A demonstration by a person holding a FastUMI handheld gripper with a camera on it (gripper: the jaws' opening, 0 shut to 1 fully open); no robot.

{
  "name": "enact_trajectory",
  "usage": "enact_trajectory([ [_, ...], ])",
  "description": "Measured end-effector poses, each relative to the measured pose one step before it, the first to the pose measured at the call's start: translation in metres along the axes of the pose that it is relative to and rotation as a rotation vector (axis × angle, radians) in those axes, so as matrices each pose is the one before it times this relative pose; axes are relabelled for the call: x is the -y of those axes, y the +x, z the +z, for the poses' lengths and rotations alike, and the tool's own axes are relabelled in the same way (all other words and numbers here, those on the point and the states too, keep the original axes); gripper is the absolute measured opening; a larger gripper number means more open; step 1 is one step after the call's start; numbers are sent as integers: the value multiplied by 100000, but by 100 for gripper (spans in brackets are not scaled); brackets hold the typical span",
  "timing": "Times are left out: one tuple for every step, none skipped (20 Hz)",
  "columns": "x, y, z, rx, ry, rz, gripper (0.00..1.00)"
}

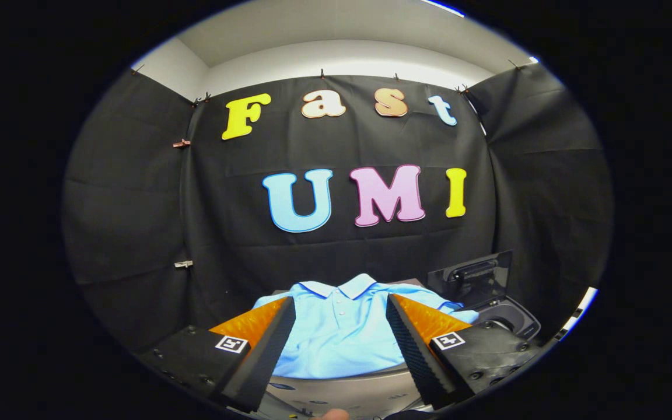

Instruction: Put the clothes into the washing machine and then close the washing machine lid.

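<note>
A light blue polo shirt (336, 326) lies flat on a grey surface (342, 391), collar pointing away from me, just ahead of and between my fingers. My gripper (340, 303) is open, its fingers spread wide above the shirt with nothing held. To the right of the shirt, beyond the right finger, stands the dark washing machine (505, 318) with its lid (476, 277) raised upright at the back.
Black cloth walls close in the booth behind and on both sides. A white strip (581, 309) shows at the far right past the machine. A fingertip of a person (329, 415) shows at the bottom between the fingers.
</note>
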State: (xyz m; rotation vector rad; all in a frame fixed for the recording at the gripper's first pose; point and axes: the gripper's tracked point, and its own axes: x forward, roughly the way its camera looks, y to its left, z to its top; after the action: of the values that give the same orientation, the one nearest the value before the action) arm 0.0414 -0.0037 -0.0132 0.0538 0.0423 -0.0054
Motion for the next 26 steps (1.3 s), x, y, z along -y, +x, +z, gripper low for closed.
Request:
enact_trajectory([
  [91,973,-29,-317,435,-1138,99],
  [-145,871,-167,-1049,-191,-824,99],
  [64,1005,-287,-1284,-809,-1605,99],
  [-46,908,-281,-1076,-1037,-1373,99],
  [-63,993,-216,-1498,-920,-1265,99],
  [-50,969,-343,-1520,-638,-1557,99],
  [-63,1097,-463,-2238,-229,-1038,99],
  [-256,1011,-490,-2326,-70,-782,99],
  [-41,1124,-406,-1933,-534,-1036,99],
  [29,1084,-622,-2947,-792,-1383,99],
  [-154,1008,-601,-3008,-458,-676,99],
  [-271,1063,-421,-2482,17,-448,99],
  [-292,964,-637,-3117,391,-310,99],
  [-197,725,-404,-2143,-381,-544,99],
  [-105,720,-471,-2568,-927,-480,99],
  [-196,677,-259,-1975,-1585,-159,99],
  [-84,609,-159,-1420,-1476,-196,99],
  [28,553,-16,-929,-1337,-807,99],
  [103,505,-241,-1518,-552,-995,99],
  [-168,635,-302,-1928,228,11,99],
  [-410,513,-518,-2812,747,1346,99],
  [-299,433,-391,-2456,95,1028,99],
  [-114,399,-488,-2449,-1120,56,99],
  [-20,523,-450,-2108,-1766,-862,99],
  [202,540,-583,-2876,-1202,-1798,99],
  [121,427,-819,-3422,-458,-1245,99],
])
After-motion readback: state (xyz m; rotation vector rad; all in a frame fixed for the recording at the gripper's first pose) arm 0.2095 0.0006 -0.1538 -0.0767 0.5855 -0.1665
